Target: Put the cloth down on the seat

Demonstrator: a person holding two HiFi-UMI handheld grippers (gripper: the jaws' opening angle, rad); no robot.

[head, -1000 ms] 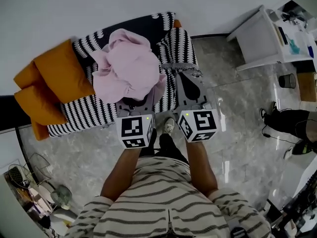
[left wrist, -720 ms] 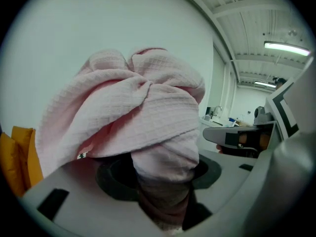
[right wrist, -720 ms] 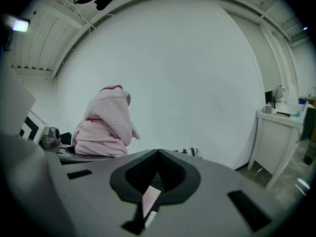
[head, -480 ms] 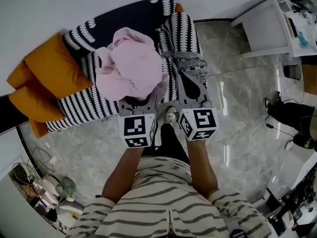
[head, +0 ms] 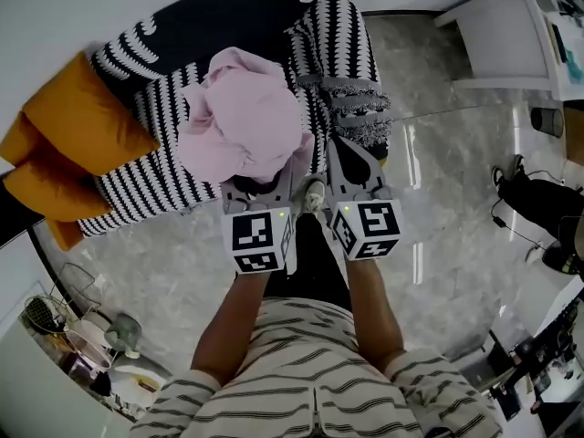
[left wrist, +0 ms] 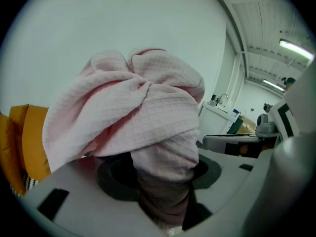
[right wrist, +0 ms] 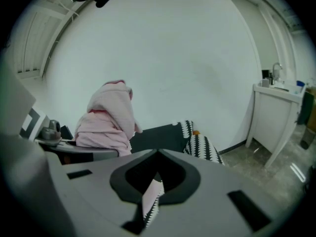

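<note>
A bunched pink cloth [head: 242, 117] hangs over the black-and-white patterned seat [head: 338, 44]. My left gripper [head: 260, 185] is shut on its lower end. In the left gripper view the cloth [left wrist: 133, 112] fills the middle and covers the jaw tips. My right gripper [head: 351, 158] is beside it on the right, over the seat's right arm, shut with nothing in it. In the right gripper view the jaws of that gripper [right wrist: 158, 154] meet at a point, with the cloth [right wrist: 108, 117] off to the left.
Orange cushions [head: 73, 126] lie on the seat's left side. A white table [head: 497, 39] stands at the upper right, and another person's legs [head: 538, 213] are at the right edge. Clutter with a wire basket [head: 55, 322] sits on the floor at lower left.
The seat and cushions have slid up and left in the head view. Both grippers keep their places side by side, and the cloth stays held in the left one.
</note>
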